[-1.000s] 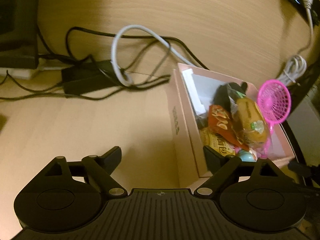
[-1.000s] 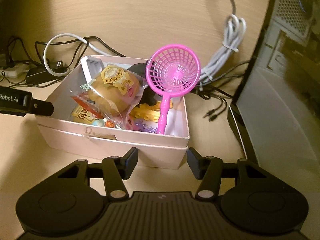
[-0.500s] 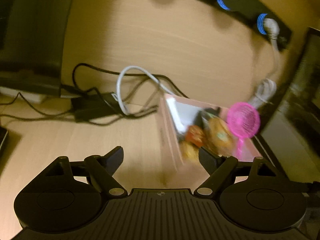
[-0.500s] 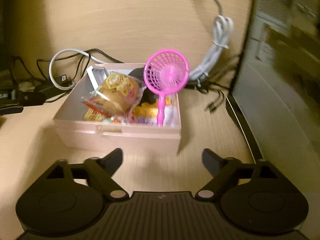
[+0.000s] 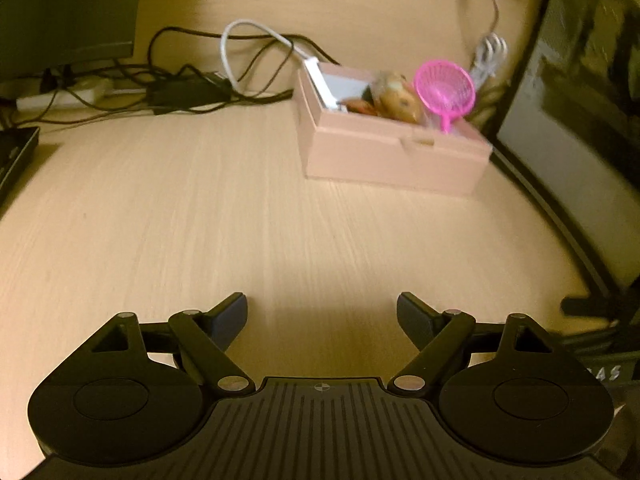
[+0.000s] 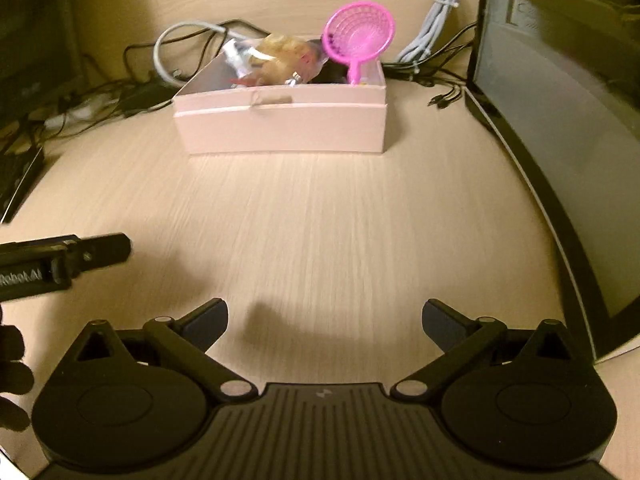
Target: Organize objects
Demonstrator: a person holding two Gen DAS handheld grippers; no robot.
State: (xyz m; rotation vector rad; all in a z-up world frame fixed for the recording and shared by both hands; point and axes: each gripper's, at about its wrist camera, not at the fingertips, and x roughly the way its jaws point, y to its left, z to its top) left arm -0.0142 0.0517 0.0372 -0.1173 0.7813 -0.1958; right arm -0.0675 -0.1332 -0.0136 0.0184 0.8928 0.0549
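Observation:
A pink cardboard box (image 5: 384,160) (image 6: 280,128) stands on the wooden desk at the back. It holds a pink toy net (image 5: 445,88) (image 6: 358,36), a wrapped bread snack (image 5: 398,98) (image 6: 284,58) and other small packets. My left gripper (image 5: 322,312) is open and empty, well back from the box. My right gripper (image 6: 324,318) is open and empty, also well in front of the box. The left gripper's tip shows in the right wrist view (image 6: 92,252) at the left edge.
Black and white cables (image 5: 240,60) and a power adapter (image 5: 188,92) lie behind the box. A monitor (image 6: 560,140) stands at the right, a coiled grey cable (image 6: 436,16) beside it. A dark device (image 5: 16,152) sits at the left edge.
Both grippers have pulled back from the box, which now looks small and far. The right jaws have opened wider.

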